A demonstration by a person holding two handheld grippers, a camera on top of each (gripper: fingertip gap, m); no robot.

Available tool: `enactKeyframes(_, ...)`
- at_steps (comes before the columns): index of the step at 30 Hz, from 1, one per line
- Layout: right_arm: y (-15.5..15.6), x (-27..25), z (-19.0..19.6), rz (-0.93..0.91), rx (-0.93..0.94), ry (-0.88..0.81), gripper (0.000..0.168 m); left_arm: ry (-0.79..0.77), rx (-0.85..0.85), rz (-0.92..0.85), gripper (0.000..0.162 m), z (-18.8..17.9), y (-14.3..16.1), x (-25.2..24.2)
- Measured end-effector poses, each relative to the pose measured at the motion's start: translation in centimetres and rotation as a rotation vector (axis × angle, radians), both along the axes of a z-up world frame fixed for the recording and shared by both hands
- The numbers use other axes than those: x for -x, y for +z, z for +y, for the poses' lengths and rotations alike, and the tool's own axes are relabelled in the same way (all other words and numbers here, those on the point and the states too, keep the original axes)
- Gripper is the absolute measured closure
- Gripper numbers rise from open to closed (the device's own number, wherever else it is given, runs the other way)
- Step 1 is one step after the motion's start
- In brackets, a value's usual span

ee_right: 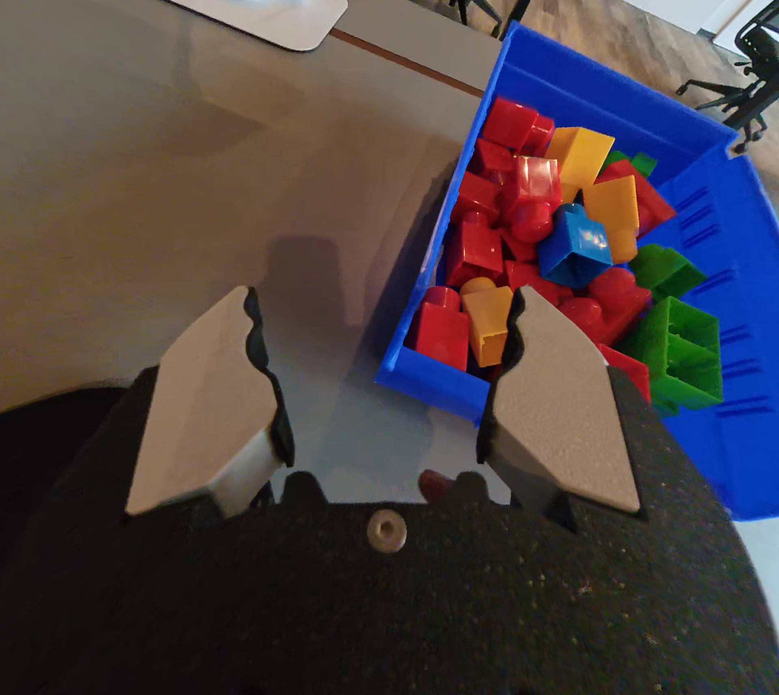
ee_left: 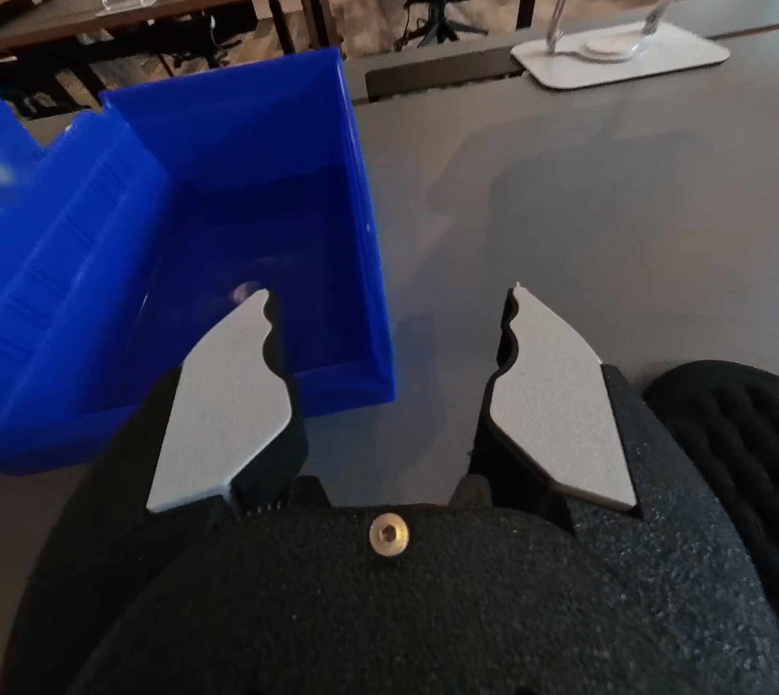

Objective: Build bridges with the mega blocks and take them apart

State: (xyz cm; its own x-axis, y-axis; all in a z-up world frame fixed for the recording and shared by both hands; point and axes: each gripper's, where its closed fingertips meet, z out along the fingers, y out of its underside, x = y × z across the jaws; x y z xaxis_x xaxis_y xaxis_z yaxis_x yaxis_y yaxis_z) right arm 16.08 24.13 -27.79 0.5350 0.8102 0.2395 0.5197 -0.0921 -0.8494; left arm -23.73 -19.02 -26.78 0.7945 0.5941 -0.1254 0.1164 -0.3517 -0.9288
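In the right wrist view the mega blocks (ee_right: 548,236), red, yellow, green and one blue, lie heaped in a blue bin (ee_right: 598,85) at the right of the frame, on the grey tabletop (ee_right: 168,169). The right hand-held gripper (ee_right: 381,295) hangs above the bare tabletop just left of that bin, its jaws spread wide and holding nothing; its right finger overlaps the bin's near corner. In the left wrist view the left hand-held gripper (ee_left: 392,291) is likewise released and empty, over the tabletop (ee_left: 548,211), beside a second blue bin (ee_left: 253,118) at the left of the frame; no blocks show inside it
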Motion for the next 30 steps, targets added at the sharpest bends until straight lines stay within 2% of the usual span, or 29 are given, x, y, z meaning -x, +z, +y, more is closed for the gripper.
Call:
enactKeyframes(2,-0.6,0.1,0.4,-0.008,0.003,-0.016,0.068,0.013,0.035,0.012,0.062,-0.1,-0.6,0.2)
enactKeyframes(6,-1.2,-0.2,1.5,-0.035,-0.002,-0.071,0.106,0.037,0.004,0.02,0.066,-0.6,-0.3,0.3)
enactKeyframes(8,-1.3,-0.5,1.9,-0.076,-0.036,-0.088,0.134,0.047,-0.014,0.014,0.067,-0.9,-0.1,0.3)
enactKeyframes(9,-1.1,-0.6,2.0,-0.089,-0.058,-0.092,0.156,0.052,-0.021,0.014,0.067,-1.1,0.0,0.4)
enactKeyframes(10,-1.1,-0.6,1.9,-0.097,-0.067,-0.091,0.162,0.059,-0.027,0.016,0.067,-1.3,0.1,0.4)
enactKeyframes(18,-1.3,-0.1,1.1,-0.112,-0.01,-0.09,0.163,0.053,-0.06,0.03,0.069,-1.6,1.2,0.0)
enactKeyframes(30,-1.3,4.0,-3.7,-0.127,0.0,0.019,0.16,-0.069,-0.09,0.03,0.066,0.0,1.0,-2.0)
